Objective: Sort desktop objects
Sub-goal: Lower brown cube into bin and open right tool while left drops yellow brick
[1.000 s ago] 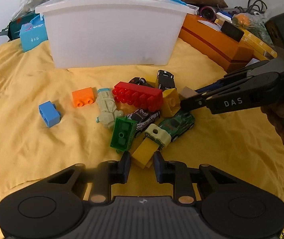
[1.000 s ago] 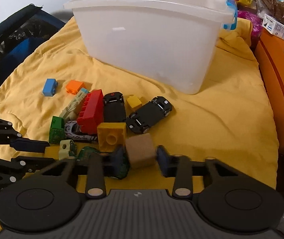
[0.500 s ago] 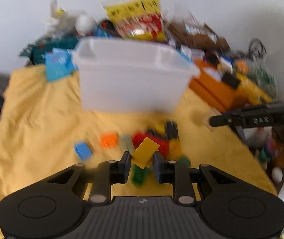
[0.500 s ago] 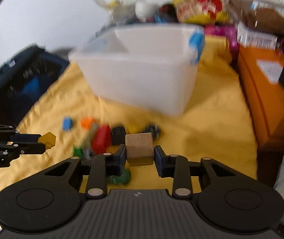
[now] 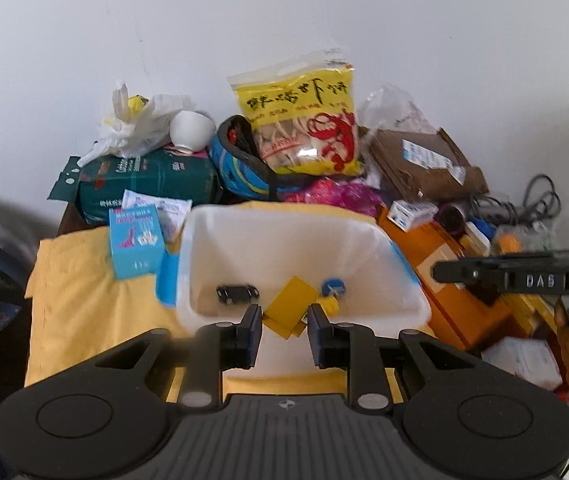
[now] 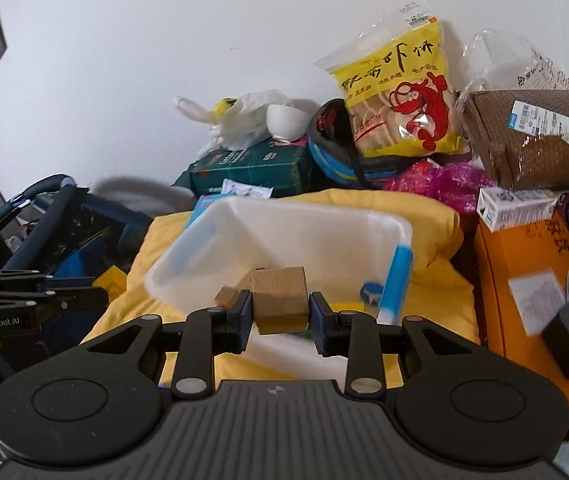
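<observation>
I'm carrying both pieces to the white bin (image 5: 304, 256) at frame centre. My left gripper (image 5: 284, 330) pinches a yellow brick (image 5: 290, 308); my right gripper (image 6: 280, 316) clamps a wooden block (image 6: 279, 294). Next, both should let go over the bin.

A lived-in home: a snack bag (image 5: 298, 120), bowl (image 5: 191, 130), parcel (image 6: 532, 136) and stroller (image 6: 44, 232) crowd a plain wall.

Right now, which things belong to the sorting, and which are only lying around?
Job:
white bin
yellow block in left gripper
wooden cube in right gripper
black toy car in the bin

Lying around:
snack bag
white bowl
orange box
</observation>
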